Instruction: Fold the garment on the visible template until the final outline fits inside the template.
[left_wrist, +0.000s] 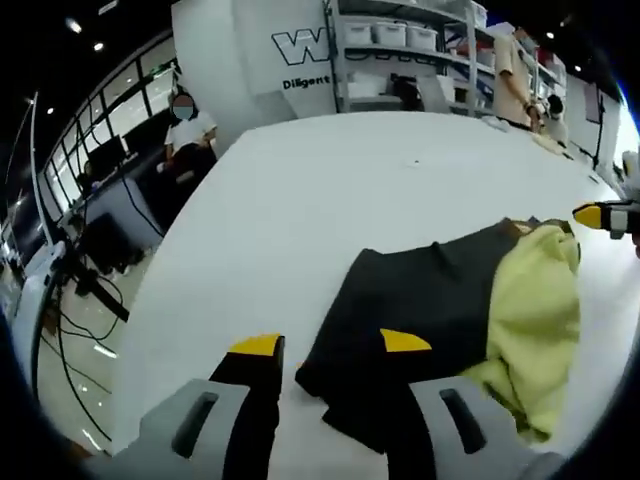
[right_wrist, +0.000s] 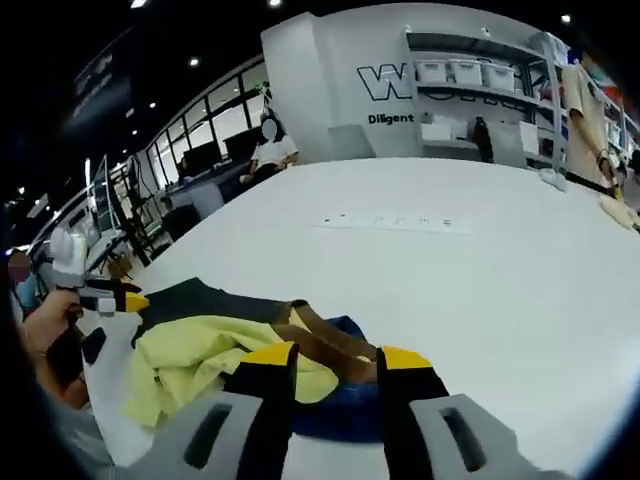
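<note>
Left gripper (left_wrist: 330, 345) low over white table (left_wrist: 330, 190), jaws parted with nothing between, one tip over near edge of garment (left_wrist: 450, 320). Garment crumpled on table, dark part toward left gripper, yellow part beyond. Right gripper (right_wrist: 338, 355) jaws apart over bunched yellow, brown and blue folds (right_wrist: 300, 360); hold unclear. Shelves (right_wrist: 480, 80) behind.

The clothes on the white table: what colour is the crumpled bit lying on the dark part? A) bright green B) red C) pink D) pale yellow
D: in the left gripper view a crumpled pale yellow piece lies over the dark garment on the white table; the right gripper view shows the same yellow cloth.
</note>
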